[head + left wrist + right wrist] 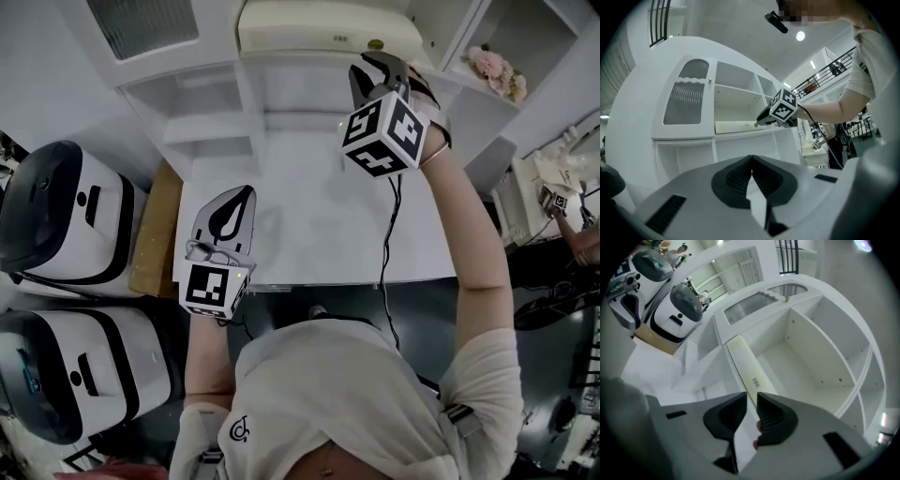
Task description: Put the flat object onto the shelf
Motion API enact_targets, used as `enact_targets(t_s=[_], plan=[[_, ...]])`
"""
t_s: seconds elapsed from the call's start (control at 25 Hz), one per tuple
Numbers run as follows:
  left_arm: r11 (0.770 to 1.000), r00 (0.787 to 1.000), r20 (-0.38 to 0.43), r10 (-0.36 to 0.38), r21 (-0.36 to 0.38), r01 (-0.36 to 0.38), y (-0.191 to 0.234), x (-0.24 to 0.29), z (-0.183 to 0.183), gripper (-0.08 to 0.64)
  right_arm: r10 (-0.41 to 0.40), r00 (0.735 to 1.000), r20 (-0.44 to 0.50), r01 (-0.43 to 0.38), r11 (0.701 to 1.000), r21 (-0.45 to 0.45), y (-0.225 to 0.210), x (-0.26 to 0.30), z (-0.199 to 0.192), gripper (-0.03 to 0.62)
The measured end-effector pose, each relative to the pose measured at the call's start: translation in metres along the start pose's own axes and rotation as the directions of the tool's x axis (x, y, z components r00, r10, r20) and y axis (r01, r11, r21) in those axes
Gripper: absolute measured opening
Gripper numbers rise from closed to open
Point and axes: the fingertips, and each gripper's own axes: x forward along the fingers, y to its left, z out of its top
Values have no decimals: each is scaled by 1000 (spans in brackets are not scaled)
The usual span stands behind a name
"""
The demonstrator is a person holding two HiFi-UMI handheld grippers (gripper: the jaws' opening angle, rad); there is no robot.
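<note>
flat object point(743, 362) lies on shelf point(785, 366), long axis along front edge; right gripper point(751, 397) jaws barely apart, empty.

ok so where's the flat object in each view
Head view: flat object, top centre.
Left gripper view: flat object, just above centre.
Right gripper view: flat object, centre, a long strip slanting up-left.
Shared landmark: slatted door, near it in every view.

Your right gripper point(751, 396): jaws nearly together, slim gap, nothing pinched. Cream board point(744, 363) lies flat along shelf point(797, 366) edge, barcode up, near end just beyond jaw tips. White machines point(677, 310) upper left.
</note>
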Motion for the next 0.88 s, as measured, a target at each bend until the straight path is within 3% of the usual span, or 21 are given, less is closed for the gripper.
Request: enact_targets(t_s=[0.08, 0.36, 0.68, 0.88], plan=[[1000, 1000, 10, -15, 1, 15, -4, -2, 3, 14, -36, 999, 16, 35, 998, 58, 2, -16, -7, 9], [999, 998, 41, -40, 6, 40, -15, -4, 19, 14, -55, 993, 102, 19, 945, 326, 28, -77, -35, 8], [999, 999, 39, -38, -4, 39, -22, -5, 22, 14, -56, 973, 223, -75, 841, 536, 77, -139, -52, 6], [999, 999, 35, -33, -11, 33, -24, -8, 24, 14, -66, 963, 261, -122, 758, 640, 99, -164, -63, 6]])
